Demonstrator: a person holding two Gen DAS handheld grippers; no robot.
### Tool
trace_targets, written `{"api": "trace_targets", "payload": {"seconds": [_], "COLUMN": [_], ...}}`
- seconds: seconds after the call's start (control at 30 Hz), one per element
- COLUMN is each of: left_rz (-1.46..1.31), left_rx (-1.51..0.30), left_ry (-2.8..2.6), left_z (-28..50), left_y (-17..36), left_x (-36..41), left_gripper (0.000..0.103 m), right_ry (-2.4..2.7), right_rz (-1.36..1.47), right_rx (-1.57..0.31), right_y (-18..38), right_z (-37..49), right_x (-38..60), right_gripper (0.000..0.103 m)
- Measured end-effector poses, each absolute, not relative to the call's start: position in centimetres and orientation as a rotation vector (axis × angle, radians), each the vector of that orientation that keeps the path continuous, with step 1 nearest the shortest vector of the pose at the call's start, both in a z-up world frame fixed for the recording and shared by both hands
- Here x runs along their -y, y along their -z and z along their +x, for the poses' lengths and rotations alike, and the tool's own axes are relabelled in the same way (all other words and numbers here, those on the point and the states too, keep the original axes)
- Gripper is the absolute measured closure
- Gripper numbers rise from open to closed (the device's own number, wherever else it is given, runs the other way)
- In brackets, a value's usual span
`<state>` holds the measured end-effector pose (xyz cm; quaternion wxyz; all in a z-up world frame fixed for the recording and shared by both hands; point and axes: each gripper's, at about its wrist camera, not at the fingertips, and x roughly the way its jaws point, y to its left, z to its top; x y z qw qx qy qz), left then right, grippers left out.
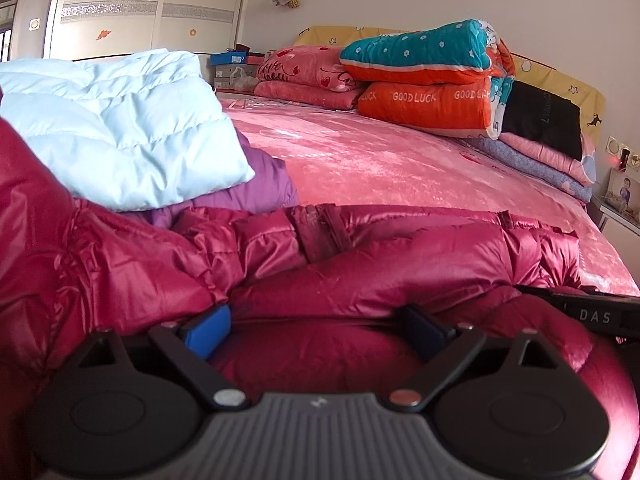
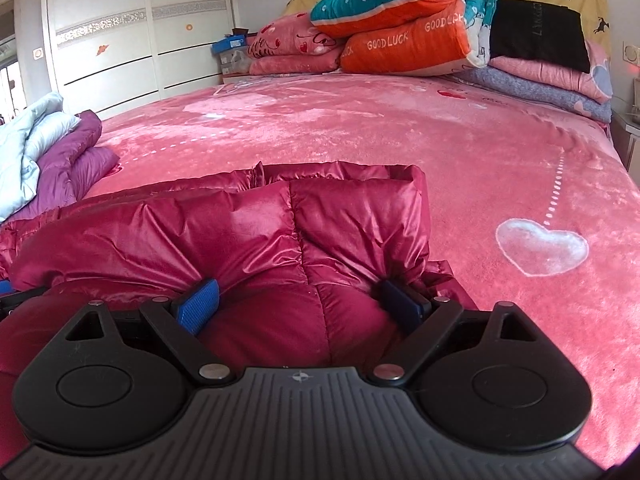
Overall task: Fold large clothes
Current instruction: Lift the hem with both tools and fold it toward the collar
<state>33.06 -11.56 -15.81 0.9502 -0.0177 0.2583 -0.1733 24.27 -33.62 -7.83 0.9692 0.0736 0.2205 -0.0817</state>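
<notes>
**Crimson down jacket bunched at the near edge of the bed**

A glossy crimson down jacket (image 1: 400, 268) lies on the pink plush bedspread (image 1: 380, 160), at the edge nearest both cameras. Its shell is shiny and quilted into puffy panels, creased with fine wrinkles. In the left wrist view a darker zipper strip (image 1: 324, 232) runs across the upper fold, and the fabric rises in a tall heap at the left. In the right wrist view the jacket (image 2: 280, 220) shows a folded slab with a vertical seam down its middle and a raised edge behind it.

The left tongs (image 1: 320, 324) stand wide apart, a bulge of the jacket swelling up between the blue pads (image 1: 210, 328); the pads do not squeeze it. The right tongs (image 2: 308, 304) are likewise spread, with puffy fabric filling the gap and their blue pads (image 2: 198, 304) resting against its sides; whether they press it cannot be told.

To the left, just beside the crimson jacket, a pale blue quilted garment (image 1: 120, 128) lies on top of a purple one (image 1: 256, 188). At the head of the bed sit a folded orange and teal quilt (image 1: 428, 80) printed "GOOD LUCK", pink pillows (image 1: 308, 72), and a black cloth (image 1: 540, 120).
</notes>
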Motion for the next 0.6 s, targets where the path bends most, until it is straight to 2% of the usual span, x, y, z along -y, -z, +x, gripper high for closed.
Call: {"api": "trace_targets", "payload": {"seconds": [0.1,0.2,0.43,0.6], "left_rz": [-0.008,0.044,0.146,0.116], "left_rx": [-0.523,-0.521,-0.487,-0.479], "left_ry": [0.336,0.289,0.214,0.199], "left_z": [33.0,32.7,31.4,29.9], "left_y": [15.6,15.2,14.2,12.1], "left_x": [12.2,12.9,13.9,13.1], "left_gripper": [0.008,0.001,0.001,0.001], "right_ry": [0.160,0.147,0.120,0.152], "right_rz": [0.161,0.183,0.206,0.283], "right_rx": [-0.438,-0.427,-0.409,-0.301], "right_y": [7.9,7.9,7.3,5.9], "right_z": [23.9,23.6,22.4,18.6], "right_x": [33.8,34.1,34.3,35.5], "right_gripper": [0.000,0.000,0.000,0.000]}}
